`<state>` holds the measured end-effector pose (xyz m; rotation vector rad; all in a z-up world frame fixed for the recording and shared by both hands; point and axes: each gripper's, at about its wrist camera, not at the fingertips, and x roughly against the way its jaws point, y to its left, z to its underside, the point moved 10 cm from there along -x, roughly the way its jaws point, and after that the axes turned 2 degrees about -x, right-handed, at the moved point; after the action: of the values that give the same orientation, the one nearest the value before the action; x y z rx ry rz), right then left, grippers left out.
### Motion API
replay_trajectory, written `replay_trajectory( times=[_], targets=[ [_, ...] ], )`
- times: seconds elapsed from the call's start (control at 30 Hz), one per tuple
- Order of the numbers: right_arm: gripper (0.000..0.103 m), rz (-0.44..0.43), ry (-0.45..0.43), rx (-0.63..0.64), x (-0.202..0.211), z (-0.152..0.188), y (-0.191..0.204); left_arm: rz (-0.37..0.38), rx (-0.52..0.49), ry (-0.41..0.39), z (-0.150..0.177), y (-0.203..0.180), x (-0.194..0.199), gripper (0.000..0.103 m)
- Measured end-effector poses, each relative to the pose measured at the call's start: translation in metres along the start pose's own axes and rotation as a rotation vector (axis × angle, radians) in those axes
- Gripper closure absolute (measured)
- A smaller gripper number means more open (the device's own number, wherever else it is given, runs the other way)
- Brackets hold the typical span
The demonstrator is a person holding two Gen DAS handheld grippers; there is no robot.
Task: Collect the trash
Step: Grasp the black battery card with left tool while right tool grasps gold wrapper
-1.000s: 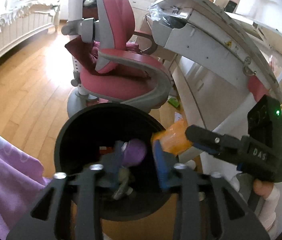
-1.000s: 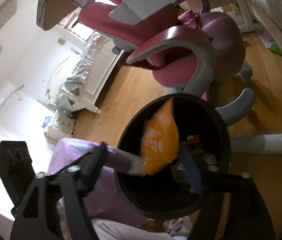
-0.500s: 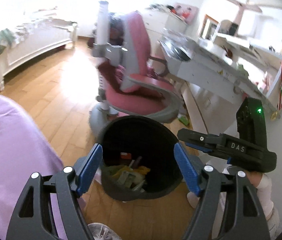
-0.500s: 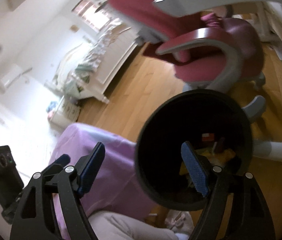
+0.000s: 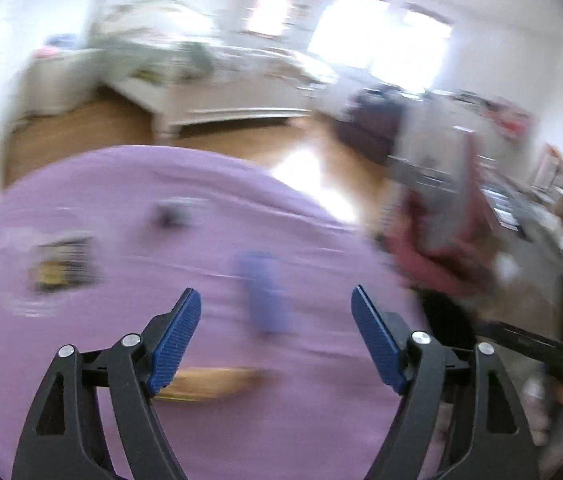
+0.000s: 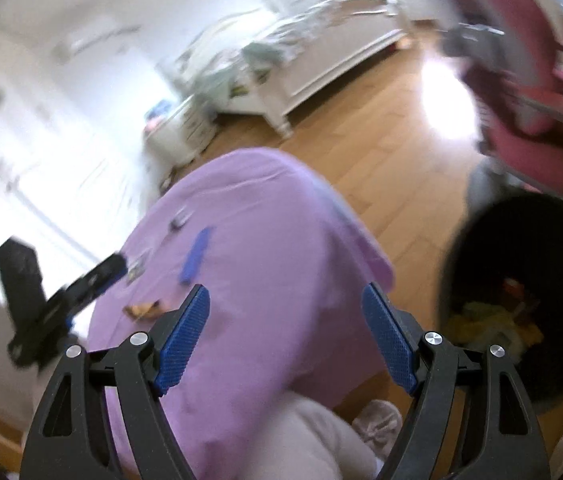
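Note:
Both views are motion-blurred. My left gripper is open and empty over a purple-covered surface. On it lie a blue wrapper, an orange-brown wrapper, a yellow-and-dark packet and a small dark scrap. My right gripper is open and empty above the edge of the purple surface. The blue wrapper and the orange-brown wrapper show there too. The black trash bin stands at the right with trash inside. The left gripper shows at the left.
A pink desk chair stands behind the bin on the wooden floor. A white bed is at the back. A cluttered desk is at the far right. The other gripper's body shows low right in the left wrist view.
Both grippers have opened and dropped the purple and orange trash into the bin. Both have swung left, away from the bin and toward the purple surface.

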<state>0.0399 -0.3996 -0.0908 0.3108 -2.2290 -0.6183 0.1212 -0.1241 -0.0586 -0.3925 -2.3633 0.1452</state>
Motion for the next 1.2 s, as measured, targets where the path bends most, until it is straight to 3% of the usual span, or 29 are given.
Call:
replay_trajectory(
  times=[0.07, 0.13, 0.2, 0.33, 0.53, 0.6, 0.67, 0.9, 1.03, 1.17, 1.2],
  targets=[
    [0.025, -0.019, 0.029, 0.056, -0.016, 0.002, 0.027, -0.146, 0.026, 0.017, -0.002, 0.050, -0.001, 0.013],
    [0.025, -0.038, 0.060, 0.118, -0.034, 0.005, 0.057, -0.215, 0.054, 0.058, -0.001, 0.083, -0.009, 0.013],
    [0.025, -0.055, 0.096, 0.194, -0.055, 0.012, 0.088, -0.243, 0.102, 0.122, 0.004, 0.114, -0.026, 0.013],
    [0.025, -0.083, 0.147, 0.311, -0.085, 0.028, 0.135, -0.265, 0.101, 0.185, 0.008, 0.133, -0.053, 0.012],
    [0.025, -0.085, 0.215, 0.396, -0.124, 0.043, 0.164, -0.331, -0.035, 0.203, -0.003, 0.126, -0.076, 0.009],
    [0.025, -0.077, 0.226, 0.420, -0.130, 0.045, 0.164, -0.323, -0.044, 0.196, -0.006, 0.128, -0.076, 0.015],
    [0.025, -0.061, 0.228, 0.457, -0.136, 0.047, 0.168, -0.326, -0.052, 0.178, -0.010, 0.133, -0.073, 0.038],
    [0.025, -0.010, 0.213, 0.716, -0.163, 0.053, 0.199, -0.237, -0.066, 0.163, -0.005, 0.136, -0.068, 0.040],
    [0.026, -0.019, 0.286, 0.899, -0.187, 0.072, 0.212, -0.152, -0.017, 0.138, 0.002, 0.139, -0.055, 0.041],
    [0.060, -0.060, 0.375, 0.876, -0.201, 0.083, 0.215, -0.089, 0.009, 0.085, 0.005, 0.130, -0.029, 0.041],
    [0.063, -0.057, 0.375, 0.858, -0.200, 0.081, 0.215, -0.090, -0.004, 0.072, 0.006, 0.126, -0.020, 0.041]
  ],
)
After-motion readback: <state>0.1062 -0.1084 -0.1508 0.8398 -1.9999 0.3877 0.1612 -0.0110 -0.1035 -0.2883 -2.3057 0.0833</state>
